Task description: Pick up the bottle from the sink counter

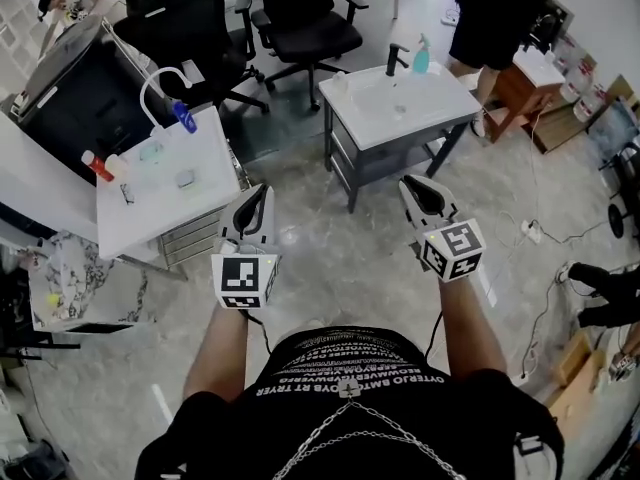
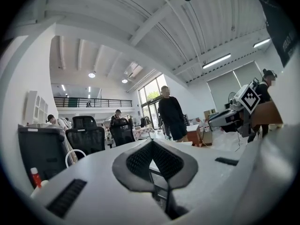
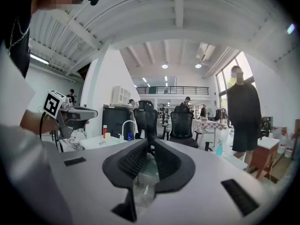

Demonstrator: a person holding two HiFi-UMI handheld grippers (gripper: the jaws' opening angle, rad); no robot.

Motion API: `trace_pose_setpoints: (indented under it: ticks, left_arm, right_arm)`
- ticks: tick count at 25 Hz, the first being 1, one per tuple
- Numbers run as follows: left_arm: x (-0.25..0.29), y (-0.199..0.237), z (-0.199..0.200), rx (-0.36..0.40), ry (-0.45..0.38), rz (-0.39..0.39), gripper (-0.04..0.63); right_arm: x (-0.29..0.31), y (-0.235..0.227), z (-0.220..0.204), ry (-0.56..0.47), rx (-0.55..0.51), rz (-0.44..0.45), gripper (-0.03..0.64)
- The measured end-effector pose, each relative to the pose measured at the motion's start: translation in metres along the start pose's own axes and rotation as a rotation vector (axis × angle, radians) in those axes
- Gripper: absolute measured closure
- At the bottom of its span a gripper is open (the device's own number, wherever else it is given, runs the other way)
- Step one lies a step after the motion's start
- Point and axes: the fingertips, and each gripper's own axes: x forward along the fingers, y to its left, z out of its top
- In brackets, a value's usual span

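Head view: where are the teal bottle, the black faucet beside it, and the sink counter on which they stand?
Teal bottle (image 1: 421,60): head view, on its body.
Black faucet (image 1: 394,61): head view, on its upright stem.
Sink counter (image 1: 443,108): head view, on the bare top beside the basin.

Teal bottle stands by the faucet on the sink counter.
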Motion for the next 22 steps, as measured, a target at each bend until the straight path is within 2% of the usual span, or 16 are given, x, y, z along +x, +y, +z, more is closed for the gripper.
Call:
trace_pose_setpoints:
  ticks: [2,5,10,15,22]
  left_arm:
    - [-0.002,0.017,-0.004,0.019,0.000,0.002,0.591]
    - [0.001,0.035,-0.014,0.014,0.023,-0.005,0.591]
    - [0.013,0.049,-0.028,0.007,0.036,-0.028,0.591]
    - [0.032,0.056,-0.035,-0.006,0.037,-0.050,0.589]
    - [0.086,0.065,-0.045,-0.012,0.052,-0.065,0.591]
  right_arm:
    - [0.012,0.011,0.003,0.002,0.016,0.004,0.514]
    - [0.027,0.023,0.006,0.010,0.015,0.006,0.463]
    - [0.047,0.030,0.006,0.016,0.014,0.041,0.330]
    - [0.069,0.020,0.003,0.021,0.024,0.051,0.321]
    - [0.120,-0.018,-0.002,0.034,0.021,0.060,0.313]
